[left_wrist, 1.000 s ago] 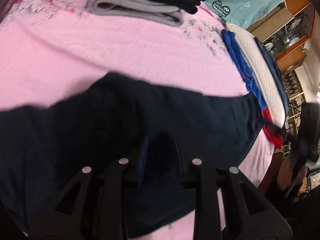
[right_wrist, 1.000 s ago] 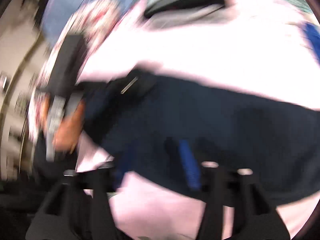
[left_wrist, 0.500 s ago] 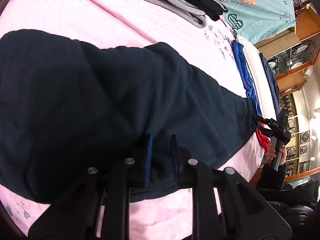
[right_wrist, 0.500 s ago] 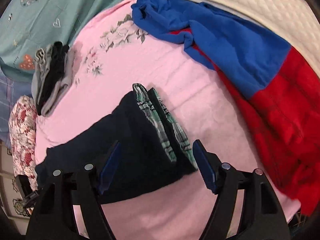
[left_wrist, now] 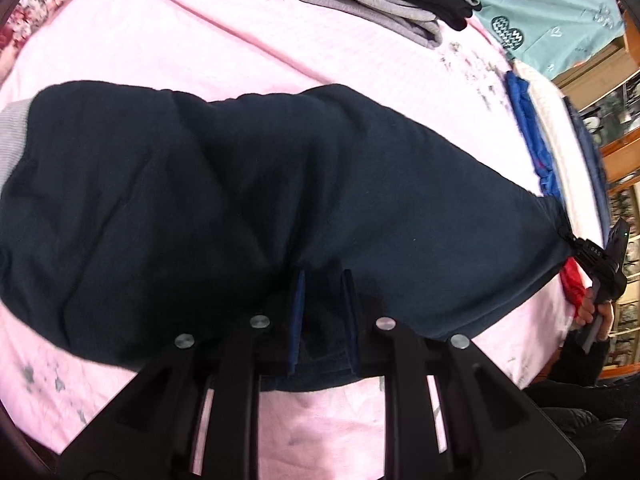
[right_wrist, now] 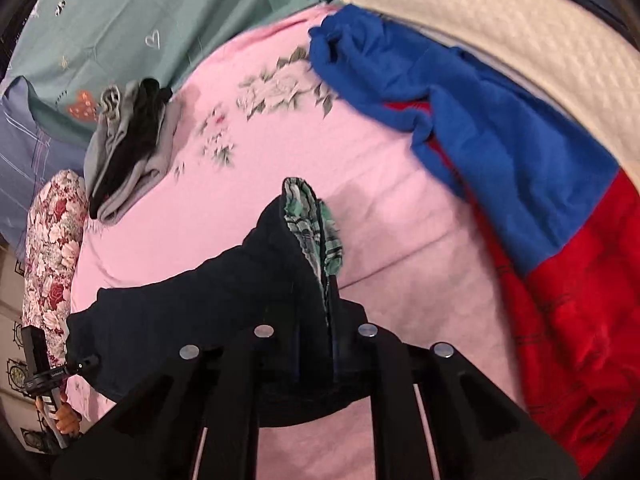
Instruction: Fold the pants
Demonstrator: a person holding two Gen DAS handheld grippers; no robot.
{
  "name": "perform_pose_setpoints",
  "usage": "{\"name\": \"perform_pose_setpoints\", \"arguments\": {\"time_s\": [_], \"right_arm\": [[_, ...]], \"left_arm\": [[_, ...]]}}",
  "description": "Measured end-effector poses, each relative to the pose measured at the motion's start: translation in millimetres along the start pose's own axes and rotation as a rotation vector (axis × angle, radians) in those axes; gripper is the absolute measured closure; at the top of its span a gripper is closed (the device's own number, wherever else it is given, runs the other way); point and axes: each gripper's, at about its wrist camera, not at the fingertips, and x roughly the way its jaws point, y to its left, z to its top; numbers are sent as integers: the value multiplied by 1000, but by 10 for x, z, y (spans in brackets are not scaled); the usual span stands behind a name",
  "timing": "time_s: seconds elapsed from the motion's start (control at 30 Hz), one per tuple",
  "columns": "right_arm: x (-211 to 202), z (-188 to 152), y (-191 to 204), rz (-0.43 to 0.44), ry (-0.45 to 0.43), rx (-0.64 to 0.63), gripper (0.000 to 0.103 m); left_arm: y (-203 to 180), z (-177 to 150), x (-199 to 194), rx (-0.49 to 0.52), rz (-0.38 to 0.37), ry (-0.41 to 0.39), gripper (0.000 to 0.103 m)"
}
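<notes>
Pinching the near long edge of the pants [left_wrist: 248,200], the left hand-held gripper [left_wrist: 322,316] is closed on dark cloth in the left wrist view; pants lie spread on the pink bed [left_wrist: 160,32], long axis running left-right across the view, far end reaching the right hand-held gripper [left_wrist: 576,246] at the right. Right wrist view: right hand-held gripper [right_wrist: 314,344] clamped on the waistband end with plaid lining [right_wrist: 316,224] showing, pants trailing away left toward the left one, so either end could be carried over lengthwise.
</notes>
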Motion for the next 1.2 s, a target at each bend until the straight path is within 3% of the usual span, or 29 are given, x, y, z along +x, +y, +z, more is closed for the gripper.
{"name": "perform_pose_setpoints", "arguments": {"time_s": [0.1,0.17,0.27,0.4,0.43,0.5,0.53,0.57,0.6,0.7,1.0,1.03,1.07,1.2], "right_arm": [[220,-55,-177,-38,61,27,95],[283,-98,-288,-3,75,49,95],[251,-98,-233,-6,58,9,95],[268,-110,-244,-6,72,-12,95],[263,-105,-255,-4,81,-10,92],[269,-107,-262,8,101,2,78],[281,-99,-235,-4,110,6,58],[269,-99,-228,-2,108,3,57],[271,-99,-218,-1,114,-3,57],[278,-109,-217,63,146,14,57],[338,-119,-76,9,159,-38,58],[337,-128,-45,23,153,-45,77],[351,-124,-35,70,168,-34,86],[230,-63,-44,126,115,42,92]], "left_arm": [[-138,-5,2,25,89,7,85],[-348,8,-3,85,139,9,84],[-802,72,-23,200,103,-3,83],[-1530,203,115,336,-2,0,65],[-1679,232,185,355,-37,11,65],[-1991,288,403,390,-106,54,66],[-2152,310,549,407,-131,85,71],[-2263,310,655,425,-144,111,87],[-2362,307,786,441,-153,147,96],[-2451,284,1045,439,-159,205,98],[-2522,266,1094,436,-191,142,98],[-2506,271,1093,435,-200,141,98],[-2531,277,1112,432,-207,142,98],[-2402,303,1052,387,-226,151,98]]}}
